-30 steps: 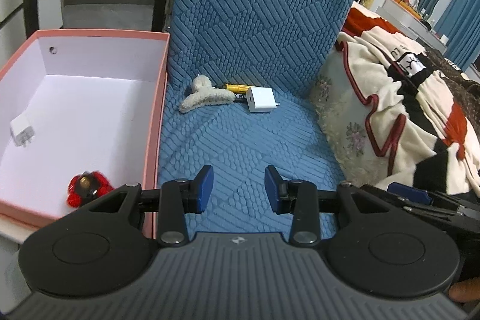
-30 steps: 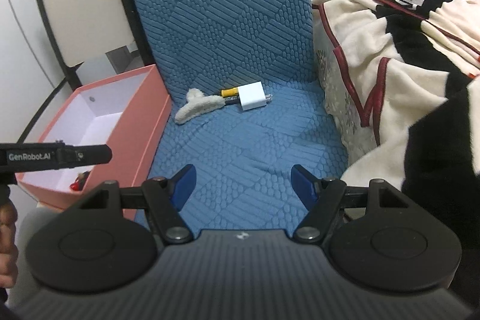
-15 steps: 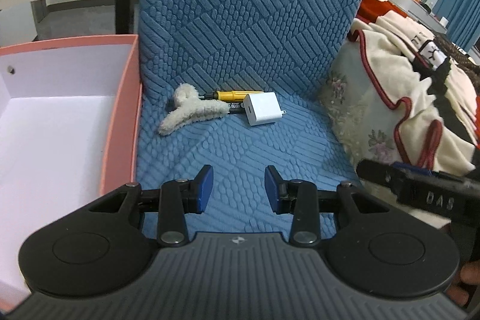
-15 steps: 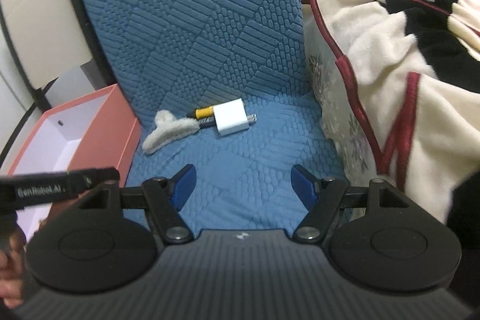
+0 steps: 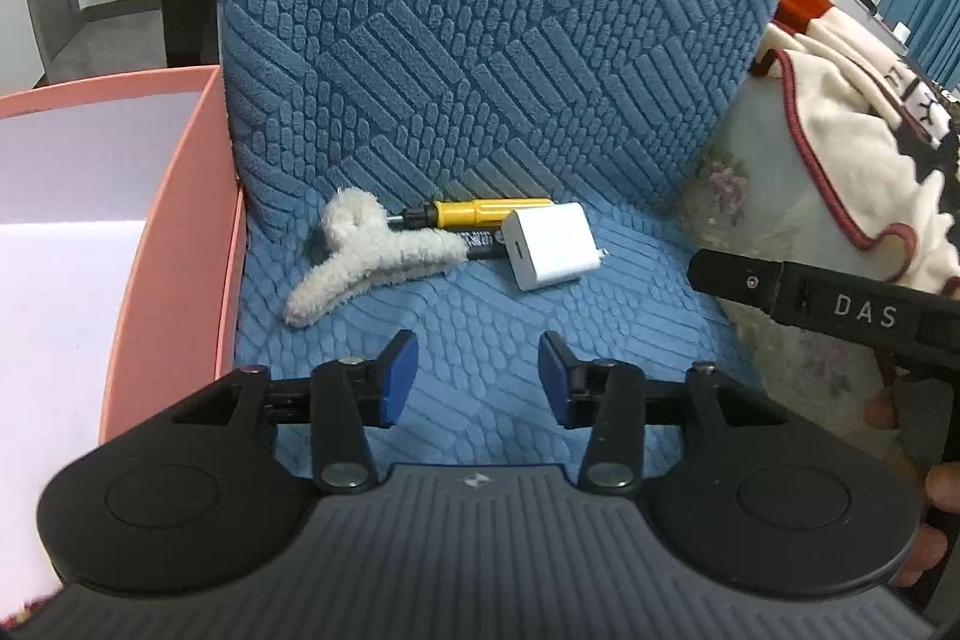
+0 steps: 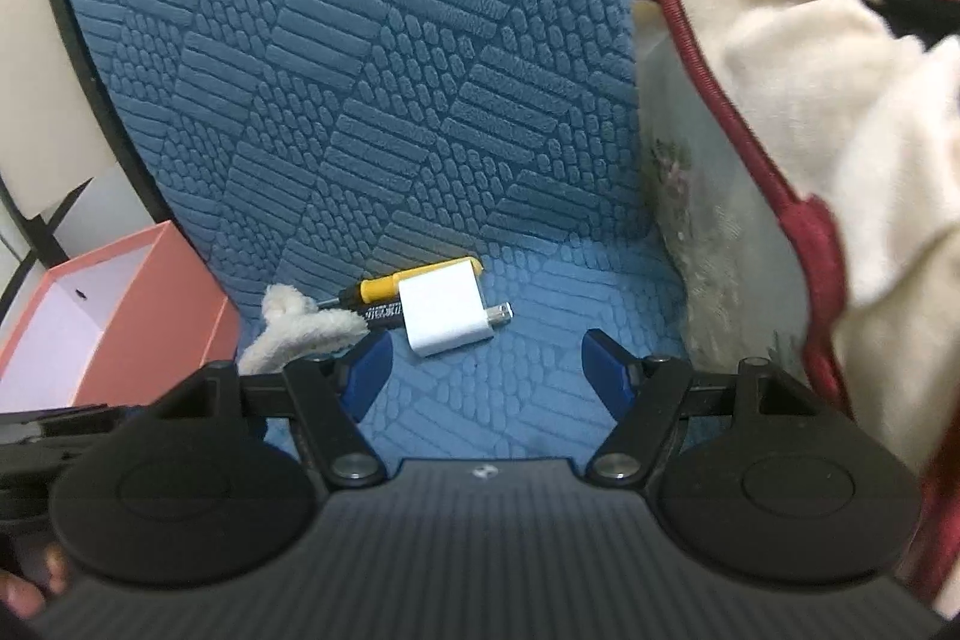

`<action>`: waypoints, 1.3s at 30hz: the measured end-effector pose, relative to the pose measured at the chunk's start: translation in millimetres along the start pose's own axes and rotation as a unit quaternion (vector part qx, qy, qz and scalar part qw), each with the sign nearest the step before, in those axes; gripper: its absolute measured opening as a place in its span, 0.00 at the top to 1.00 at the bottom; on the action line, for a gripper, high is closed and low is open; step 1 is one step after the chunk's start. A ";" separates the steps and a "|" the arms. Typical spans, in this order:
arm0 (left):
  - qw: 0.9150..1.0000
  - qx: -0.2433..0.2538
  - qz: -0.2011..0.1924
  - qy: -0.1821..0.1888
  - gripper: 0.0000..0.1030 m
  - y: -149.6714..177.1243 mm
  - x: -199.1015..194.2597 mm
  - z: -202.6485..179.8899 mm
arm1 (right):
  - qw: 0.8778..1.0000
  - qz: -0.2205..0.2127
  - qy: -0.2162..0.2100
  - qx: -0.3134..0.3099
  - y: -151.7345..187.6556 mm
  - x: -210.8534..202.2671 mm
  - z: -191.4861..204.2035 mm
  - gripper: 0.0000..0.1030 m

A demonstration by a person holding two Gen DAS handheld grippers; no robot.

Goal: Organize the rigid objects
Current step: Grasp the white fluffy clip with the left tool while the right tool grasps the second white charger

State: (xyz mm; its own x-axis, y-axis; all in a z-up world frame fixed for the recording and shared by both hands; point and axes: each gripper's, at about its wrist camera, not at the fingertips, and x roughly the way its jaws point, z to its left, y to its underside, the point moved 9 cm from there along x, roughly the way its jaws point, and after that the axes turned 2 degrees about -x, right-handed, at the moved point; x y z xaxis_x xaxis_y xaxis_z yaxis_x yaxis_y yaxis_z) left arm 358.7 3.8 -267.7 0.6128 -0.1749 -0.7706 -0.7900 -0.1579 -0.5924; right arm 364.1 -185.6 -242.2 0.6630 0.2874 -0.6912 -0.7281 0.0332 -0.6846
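While my left tongs point(image 5: 474, 379) hang over the blue quilted chair seat point(image 5: 480, 340) at lower centre of the left view, their blue pads stand apart, gripping nothing. My right tongs point(image 6: 483, 367) are likewise spread wide and empty, low in the right view. Three items lie clustered at mid-frame where seat meets backrest: a fuzzy cream hair claw point(image 5: 369, 253) on the left, a yellow-handled screwdriver point(image 5: 480, 213) behind it, a white charger plug point(image 5: 552, 245) on the right. Claw overlaps the screwdriver; plug sits against its other end. In the right view, my left pad point(image 6: 367, 370) lies just beside the claw point(image 6: 300, 328), the plug point(image 6: 445, 317) just beyond the gap. Pink box point(image 5: 174, 244) along the left edge, touching the seat. Patterned blanket point(image 5: 852, 160) at right.
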 end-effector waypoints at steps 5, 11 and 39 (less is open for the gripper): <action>1.000 0.002 -0.003 -0.003 0.48 -8.2 18.3 5.7 | 1.000 0.003 -0.017 -0.016 -6.4 17.7 3.3 0.30; 1.000 0.002 -0.004 -0.008 0.46 -15.3 33.7 8.5 | 1.000 0.004 -0.023 -0.021 -12.7 42.1 4.5 0.30; 0.984 0.111 -0.012 -0.140 0.46 -21.0 78.0 25.8 | 0.990 0.065 -0.025 -0.119 -10.9 119.3 33.8 0.24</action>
State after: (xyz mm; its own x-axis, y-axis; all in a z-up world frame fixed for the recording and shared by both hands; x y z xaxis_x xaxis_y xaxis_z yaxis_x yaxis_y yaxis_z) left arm 422.6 18.6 -321.4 0.6265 0.1054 -0.7723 -0.7793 0.0633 -0.6235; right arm 445.3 -119.3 -309.4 0.5519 0.3226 -0.7690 -0.7416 -0.2318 -0.6295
